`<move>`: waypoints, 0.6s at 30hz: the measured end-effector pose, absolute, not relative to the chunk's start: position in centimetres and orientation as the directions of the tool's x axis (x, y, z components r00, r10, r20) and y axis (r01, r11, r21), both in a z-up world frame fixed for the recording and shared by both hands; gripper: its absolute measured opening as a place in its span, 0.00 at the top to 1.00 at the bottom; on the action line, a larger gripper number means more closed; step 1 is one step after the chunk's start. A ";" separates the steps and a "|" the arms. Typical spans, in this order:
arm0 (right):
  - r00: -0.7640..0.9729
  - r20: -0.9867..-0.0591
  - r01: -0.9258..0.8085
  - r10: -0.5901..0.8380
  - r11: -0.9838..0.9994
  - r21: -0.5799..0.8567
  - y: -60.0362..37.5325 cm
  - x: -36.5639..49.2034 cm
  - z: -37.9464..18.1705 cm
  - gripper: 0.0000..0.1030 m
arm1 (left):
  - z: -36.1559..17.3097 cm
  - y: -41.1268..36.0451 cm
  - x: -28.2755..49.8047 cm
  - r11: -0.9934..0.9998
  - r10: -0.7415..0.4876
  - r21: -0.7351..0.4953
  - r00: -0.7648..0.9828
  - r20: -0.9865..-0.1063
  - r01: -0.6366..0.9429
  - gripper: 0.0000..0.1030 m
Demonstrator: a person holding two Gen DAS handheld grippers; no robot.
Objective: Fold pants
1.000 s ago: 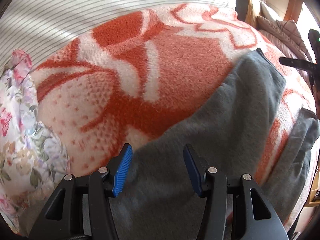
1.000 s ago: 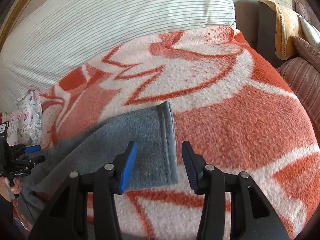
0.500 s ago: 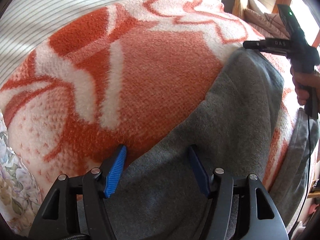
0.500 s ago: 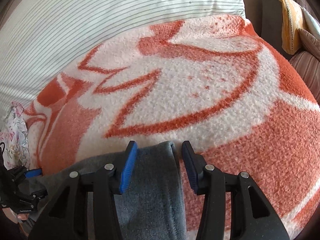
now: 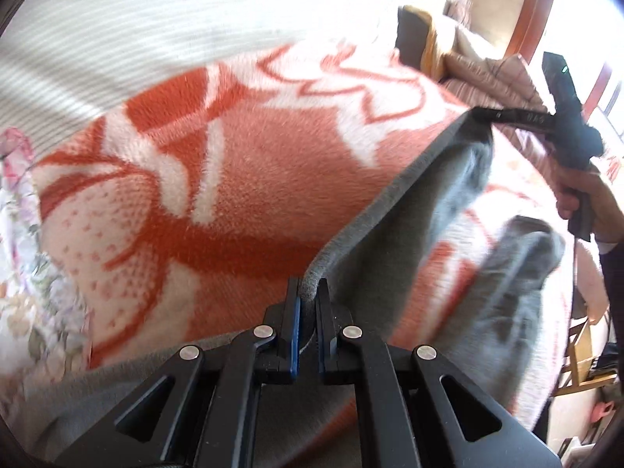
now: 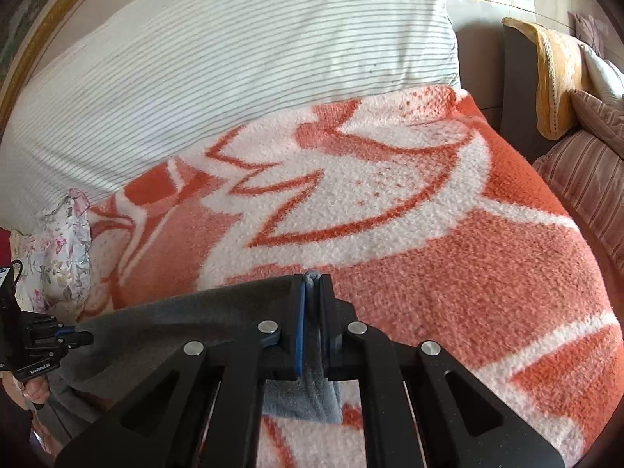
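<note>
Both grippers pinch grey pants point(image 5: 394, 234) edges: left gripper point(image 5: 308, 296) near the waist end, right gripper point(image 6: 312, 284) at a leg hem. The pants hang taut over the orange blanket point(image 6: 429, 234). No fold completed; the other leg point(image 5: 514, 273) lies loose, right.

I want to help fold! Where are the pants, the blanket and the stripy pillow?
pants point(image 5: 390, 241), left wrist view, lifted gray leg
blanket point(image 6: 448, 257), right wrist view, orange patch
pillow point(image 6: 234, 58), right wrist view, striped middle
</note>
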State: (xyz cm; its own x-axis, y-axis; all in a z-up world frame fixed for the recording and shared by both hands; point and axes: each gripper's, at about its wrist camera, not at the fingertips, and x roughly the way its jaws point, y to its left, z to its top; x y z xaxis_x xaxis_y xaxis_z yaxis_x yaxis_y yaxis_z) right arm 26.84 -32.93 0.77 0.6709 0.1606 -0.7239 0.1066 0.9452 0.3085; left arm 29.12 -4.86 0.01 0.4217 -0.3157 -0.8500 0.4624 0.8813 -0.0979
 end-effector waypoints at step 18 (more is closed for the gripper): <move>0.709 -0.679 0.087 0.188 0.933 0.349 -35.6 14.8 0.5 0.93 | 2.1 -8.8 15.2 0.845 -0.433 -0.194 0.423 -0.796 0.499 0.96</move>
State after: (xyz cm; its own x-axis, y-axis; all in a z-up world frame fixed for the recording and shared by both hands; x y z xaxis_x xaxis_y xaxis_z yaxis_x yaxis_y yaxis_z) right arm 14.81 -35.58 0.45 0.7091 0.1882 -0.6795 0.0871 0.9329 0.3494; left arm 15.15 -8.80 2.11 0.4228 -0.4326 -0.7963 0.4992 0.8445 -0.1937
